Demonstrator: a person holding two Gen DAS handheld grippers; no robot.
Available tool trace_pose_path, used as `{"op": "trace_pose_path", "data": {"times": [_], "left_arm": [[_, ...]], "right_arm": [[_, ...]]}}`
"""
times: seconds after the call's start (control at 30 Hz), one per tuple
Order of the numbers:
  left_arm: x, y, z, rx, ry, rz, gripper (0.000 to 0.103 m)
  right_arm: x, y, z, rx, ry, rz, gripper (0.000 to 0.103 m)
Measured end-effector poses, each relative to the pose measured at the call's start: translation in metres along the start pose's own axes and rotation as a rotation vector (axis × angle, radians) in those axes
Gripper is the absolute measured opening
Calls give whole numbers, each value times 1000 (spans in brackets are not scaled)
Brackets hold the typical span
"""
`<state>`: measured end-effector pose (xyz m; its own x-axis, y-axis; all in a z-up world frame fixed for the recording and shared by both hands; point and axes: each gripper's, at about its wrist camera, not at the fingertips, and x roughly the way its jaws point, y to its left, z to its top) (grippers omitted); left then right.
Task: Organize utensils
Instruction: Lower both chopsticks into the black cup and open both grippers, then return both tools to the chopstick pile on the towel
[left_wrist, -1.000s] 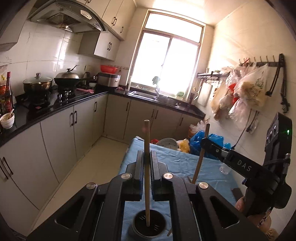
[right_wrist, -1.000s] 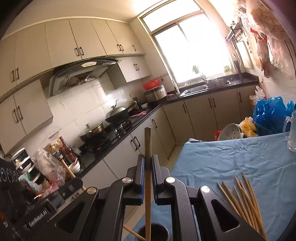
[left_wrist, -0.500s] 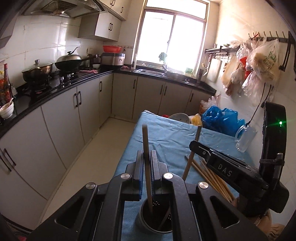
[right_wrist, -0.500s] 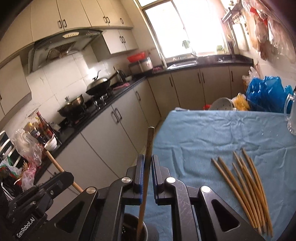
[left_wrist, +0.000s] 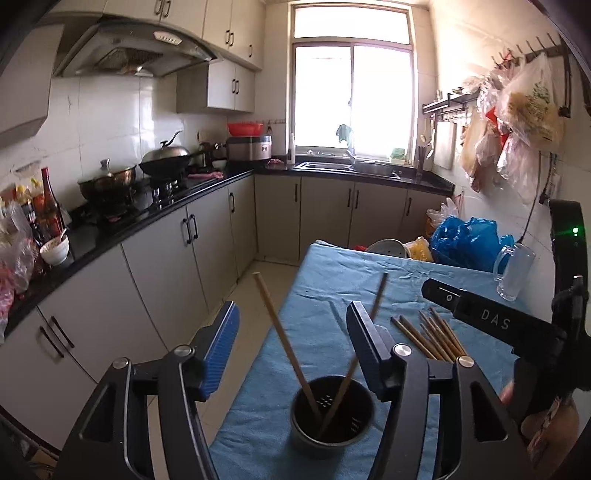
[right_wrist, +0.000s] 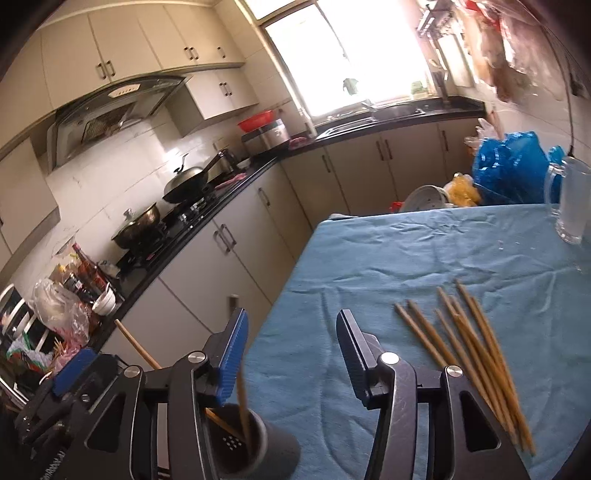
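A dark round utensil cup (left_wrist: 332, 413) stands on the blue tablecloth (left_wrist: 325, 295) and holds two wooden chopsticks (left_wrist: 284, 336) leaning apart. My left gripper (left_wrist: 291, 332) is open and empty just above the cup. My right gripper (right_wrist: 291, 343) is open and empty; the cup (right_wrist: 255, 446) sits low to its left with a chopstick (right_wrist: 242, 398) in it. Several loose chopsticks (right_wrist: 469, 350) lie on the cloth to the right, also in the left wrist view (left_wrist: 428, 336). The right gripper's body (left_wrist: 495, 325) shows at right.
A glass mug (right_wrist: 570, 199) stands at the table's far right. Blue plastic bags (left_wrist: 465, 240) and a white bowl (left_wrist: 386, 249) sit behind the table. Kitchen counters (left_wrist: 155, 210) with pots run along the left, with a floor aisle between them and the table.
Both grippers have opened and let go of their chopsticks, which now lean inside the cup. Both cameras have pulled back and tilted.
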<state>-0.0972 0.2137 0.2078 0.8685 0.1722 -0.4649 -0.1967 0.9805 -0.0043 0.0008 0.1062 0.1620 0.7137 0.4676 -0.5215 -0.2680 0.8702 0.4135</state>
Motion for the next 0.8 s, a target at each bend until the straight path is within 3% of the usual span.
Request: {"op": "trace_pose_path", "data": {"times": [0.23, 0.47, 0.67, 0.8], "left_arm": [[-29, -34, -4, 37, -15, -67, 65], [-38, -73, -21, -9, 68, -259, 67], [5, -126, -59, 4, 241, -337, 67], [54, -157, -90, 3, 385, -358, 67]], "right_arm": [[-31, -49, -9, 59, -16, -54, 57], [-56, -130, -32, 124, 18, -158, 64], [-52, -197, -63, 182, 134, -213, 64], [-41, -217, -78, 146, 222, -209, 59]]}}
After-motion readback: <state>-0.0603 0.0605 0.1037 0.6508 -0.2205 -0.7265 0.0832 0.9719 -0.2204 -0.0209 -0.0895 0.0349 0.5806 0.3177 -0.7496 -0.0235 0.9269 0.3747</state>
